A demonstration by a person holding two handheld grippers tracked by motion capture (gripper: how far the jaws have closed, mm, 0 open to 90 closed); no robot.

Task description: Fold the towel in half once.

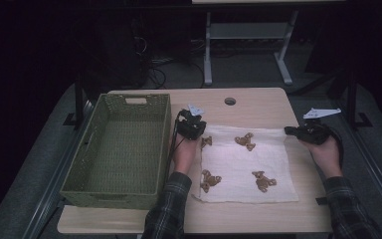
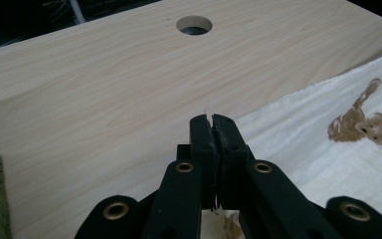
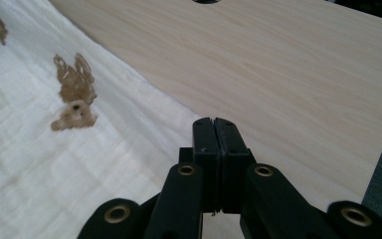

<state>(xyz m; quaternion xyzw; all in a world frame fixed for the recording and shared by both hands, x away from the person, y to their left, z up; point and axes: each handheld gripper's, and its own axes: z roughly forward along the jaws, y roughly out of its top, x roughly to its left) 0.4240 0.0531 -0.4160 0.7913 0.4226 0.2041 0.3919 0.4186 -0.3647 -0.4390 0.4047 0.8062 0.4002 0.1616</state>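
Each closed hand-held gripper, left (image 1: 195, 118) and right (image 1: 289, 131), pinches a far cloth (image 1: 248, 169) corner.

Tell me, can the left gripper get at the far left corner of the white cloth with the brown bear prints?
Probably yes. The left gripper sits at the far left corner of the white cloth, jaws shut, possibly pinching it already. The green woven basket stands beside, not between.

No legible text, label, brand, number or sign appears in any view. The white woven cloth (image 1: 246, 167) carries brown bear-shaped printed figures (image 1: 263, 180), which are pictorial and include no characters. The green woven rectangular basket (image 1: 117, 191) at left and the light wooden table (image 1: 258, 102) are unmarked.
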